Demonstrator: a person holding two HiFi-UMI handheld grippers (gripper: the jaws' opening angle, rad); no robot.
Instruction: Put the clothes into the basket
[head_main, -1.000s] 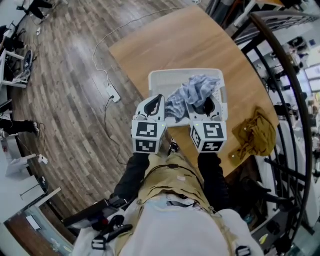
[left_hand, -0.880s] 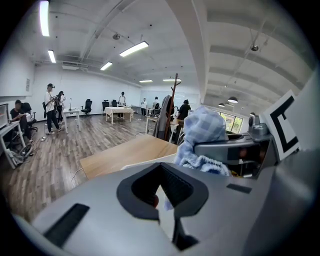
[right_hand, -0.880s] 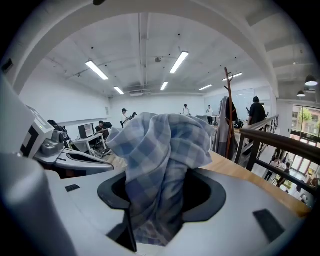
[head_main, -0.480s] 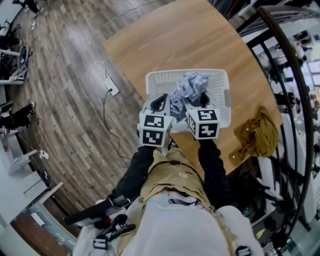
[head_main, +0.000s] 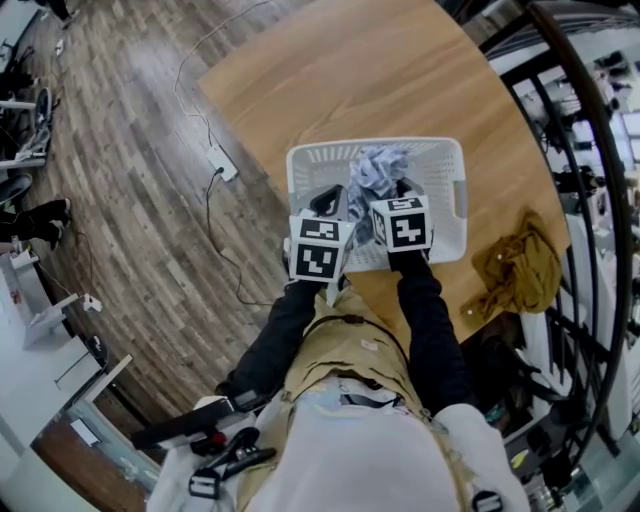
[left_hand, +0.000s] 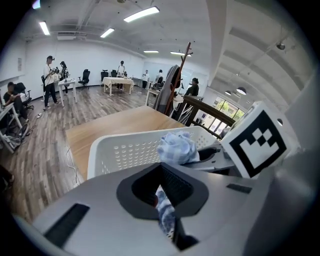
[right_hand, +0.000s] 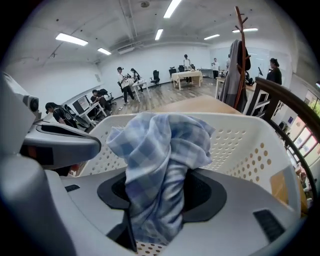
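A blue checked cloth (head_main: 378, 168) hangs bunched over the white perforated basket (head_main: 450, 160) on the wooden table. Both grippers hold it from the near side. My left gripper (head_main: 333, 203) is shut on a thin strip of the cloth (left_hand: 165, 215), which runs down between its jaws. My right gripper (head_main: 405, 190) is shut on the thick bunch of the cloth (right_hand: 160, 160), which stands up out of its jaws. Beyond the jaws the basket wall (right_hand: 250, 145) fills the right gripper view. A brown garment (head_main: 518, 268) lies crumpled on the table to the right of the basket.
The table (head_main: 350, 80) stretches away beyond the basket. A dark curved railing (head_main: 590, 150) runs along its right side. On the wooden floor at the left lies a white cable with a power strip (head_main: 222, 160). Several people and desks stand far back in the room.
Both grippers have sunk with the cloth towards the basket and drawn closer together. The cloth now looks more tightly bunched above the basket's inside.
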